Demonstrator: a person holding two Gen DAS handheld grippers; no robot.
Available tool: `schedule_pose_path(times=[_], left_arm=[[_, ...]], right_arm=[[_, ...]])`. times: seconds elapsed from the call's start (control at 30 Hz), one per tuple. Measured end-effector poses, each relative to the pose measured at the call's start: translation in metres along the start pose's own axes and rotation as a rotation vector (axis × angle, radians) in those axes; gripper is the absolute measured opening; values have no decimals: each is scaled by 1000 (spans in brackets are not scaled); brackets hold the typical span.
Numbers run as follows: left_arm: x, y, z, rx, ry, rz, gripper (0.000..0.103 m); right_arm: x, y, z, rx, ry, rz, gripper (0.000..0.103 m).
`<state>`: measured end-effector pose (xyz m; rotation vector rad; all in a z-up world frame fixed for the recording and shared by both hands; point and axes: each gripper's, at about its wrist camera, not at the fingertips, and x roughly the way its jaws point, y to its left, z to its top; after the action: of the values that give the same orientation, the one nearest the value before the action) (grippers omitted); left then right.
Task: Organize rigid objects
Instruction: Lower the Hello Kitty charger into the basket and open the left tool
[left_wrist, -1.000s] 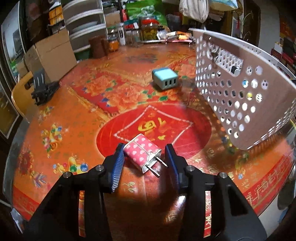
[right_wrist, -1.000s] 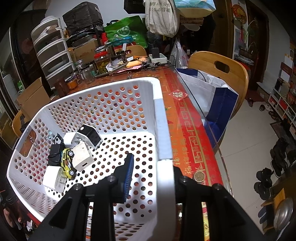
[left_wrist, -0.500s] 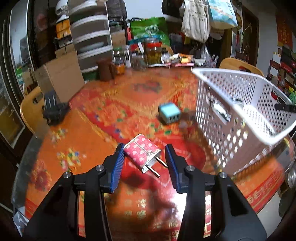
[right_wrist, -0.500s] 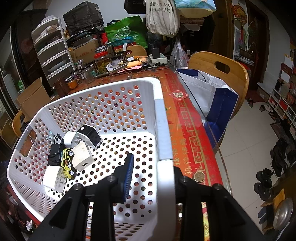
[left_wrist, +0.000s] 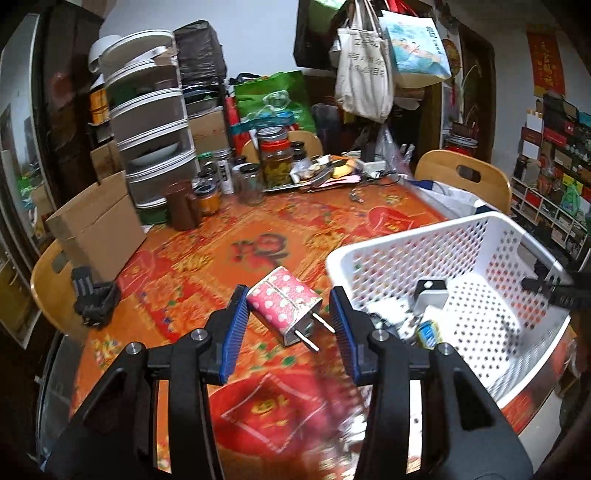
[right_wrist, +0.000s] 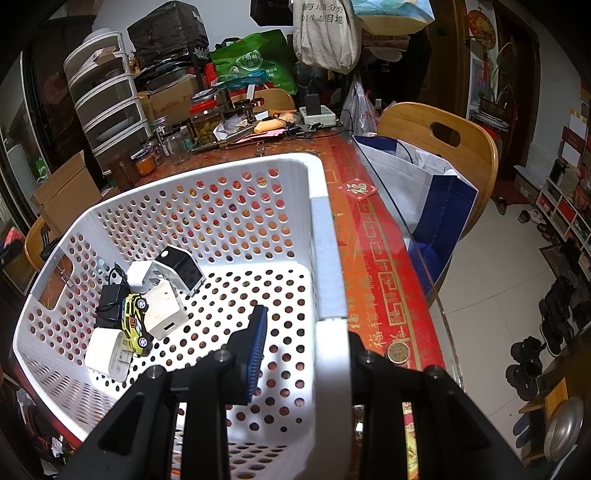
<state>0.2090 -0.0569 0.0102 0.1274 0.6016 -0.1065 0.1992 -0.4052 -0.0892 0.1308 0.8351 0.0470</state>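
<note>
1. Left wrist view: the left hand-held gripper (left_wrist: 288, 321) is clamped on a pink charger (left_wrist: 282, 304) with white dots, carried clear above the worktop (left_wrist: 207, 258). Its two metal prongs point toward the right-hand blue pad.
2. The white basket (left_wrist: 424, 236), perforated, stands at the right edge of the worktop, just beside the held charger. The contents are blurred in this view.
3. Right wrist view: the right hand-held gripper (right_wrist: 303, 350) is clamped on the basket's near right rim; the left blue pad is inside the wall, the other finger outside.
4. Inside the basket, in the left corner, lie several white chargers (right_wrist: 162, 308), a black adapter (right_wrist: 109, 304) with cord and a yellow toy car (right_wrist: 135, 323), all touching. The car's markings are too small to read.
5. Writing: a red diamond sticker (right_wrist: 358, 189) on the worktop's right edge bears the character 福; the same character repeats along the red border. A coin (right_wrist: 398, 352) lies on that border.
6. A hanging cloth bag (right_wrist: 325, 33) carries Chinese print, only partly legible.
</note>
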Motion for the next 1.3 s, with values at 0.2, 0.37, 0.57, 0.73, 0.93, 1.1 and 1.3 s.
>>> schedule_pose_path(times=[0.2,0.37,0.57,0.73,0.93,1.1,1.3], left_arm=[[16,-39,15,52,18,-39,42],[25,-59,17,75,31,-56,42],[33,-75,15,101,58,-70,42],[55,-101,9,133,148,-117,42],[85,-123,6,169,292,-159,42],[98,-130,2,196,371,-158,42],[100,-127,2,193,404,-196,55]], right_arm=[[0,0,0,-1,0,1,30],[0,0,0,-2,0,3,30],[-1,0,0,-2,-2,7,30],[-1,0,1,-3,-2,7,30],[-1,0,0,-2,-2,8,30],[-1,0,1,-3,-2,8,30],[-1,0,1,-3,0,6,30]])
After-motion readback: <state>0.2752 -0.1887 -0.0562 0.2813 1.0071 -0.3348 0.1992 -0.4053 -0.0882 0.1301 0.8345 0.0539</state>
